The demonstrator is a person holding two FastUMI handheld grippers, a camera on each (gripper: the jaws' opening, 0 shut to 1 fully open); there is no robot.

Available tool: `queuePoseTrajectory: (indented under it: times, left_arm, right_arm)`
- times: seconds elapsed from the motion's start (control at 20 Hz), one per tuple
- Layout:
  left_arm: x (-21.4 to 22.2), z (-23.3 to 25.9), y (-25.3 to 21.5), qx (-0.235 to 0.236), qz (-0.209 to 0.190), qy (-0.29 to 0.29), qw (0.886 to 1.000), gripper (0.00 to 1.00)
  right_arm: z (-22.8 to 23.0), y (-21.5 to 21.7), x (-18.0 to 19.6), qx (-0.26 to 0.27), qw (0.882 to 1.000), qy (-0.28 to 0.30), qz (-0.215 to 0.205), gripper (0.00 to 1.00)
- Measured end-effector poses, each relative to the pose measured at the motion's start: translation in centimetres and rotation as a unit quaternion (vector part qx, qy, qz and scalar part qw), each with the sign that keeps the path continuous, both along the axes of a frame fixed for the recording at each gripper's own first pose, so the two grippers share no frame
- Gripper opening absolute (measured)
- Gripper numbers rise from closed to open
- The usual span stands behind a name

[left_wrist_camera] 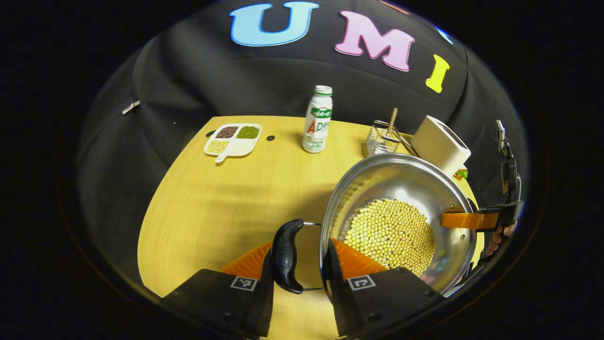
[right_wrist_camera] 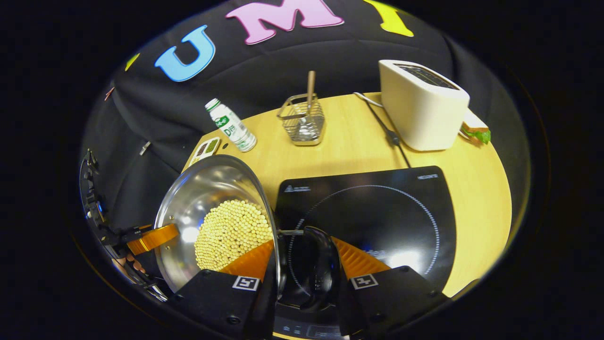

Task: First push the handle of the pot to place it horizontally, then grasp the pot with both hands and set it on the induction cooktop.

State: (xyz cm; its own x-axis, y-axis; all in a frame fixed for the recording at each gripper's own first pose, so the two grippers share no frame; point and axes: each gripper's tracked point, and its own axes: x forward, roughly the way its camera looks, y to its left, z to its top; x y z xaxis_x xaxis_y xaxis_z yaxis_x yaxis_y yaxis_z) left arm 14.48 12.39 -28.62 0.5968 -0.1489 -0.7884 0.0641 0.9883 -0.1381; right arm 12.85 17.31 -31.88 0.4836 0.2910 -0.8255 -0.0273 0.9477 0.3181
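My left gripper (left_wrist_camera: 302, 264) is clamping the pot's (left_wrist_camera: 401, 189) left handle (left_wrist_camera: 286, 257); my right gripper (right_wrist_camera: 304, 269) is pinching its right handle (right_wrist_camera: 317, 264) and rim. The pot, holding yellow beans (right_wrist_camera: 231, 233), is hanging beside the induction cooktop (right_wrist_camera: 377, 212), with the toaster (right_wrist_camera: 420, 106) far right.

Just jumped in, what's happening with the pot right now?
Both claws hold the pot by its two side handles: the left claw is closed on one black handle, the right claw on the other. The pot, with yellow beans inside, is tilted, beside the cooktop and not yet set on it.
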Motion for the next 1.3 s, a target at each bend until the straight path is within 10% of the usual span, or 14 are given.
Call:
queuePoseTrajectory:
  times: [1.3]
  left_arm:
    - [2.7, -1.2, -18.9, -0.013, -0.075, 0.007, 0.997, 0.54]
  right_arm:
    - [-1.7, -18.4, -0.2, -0.006, 0.997, 0.02, -0.072, 0.55]
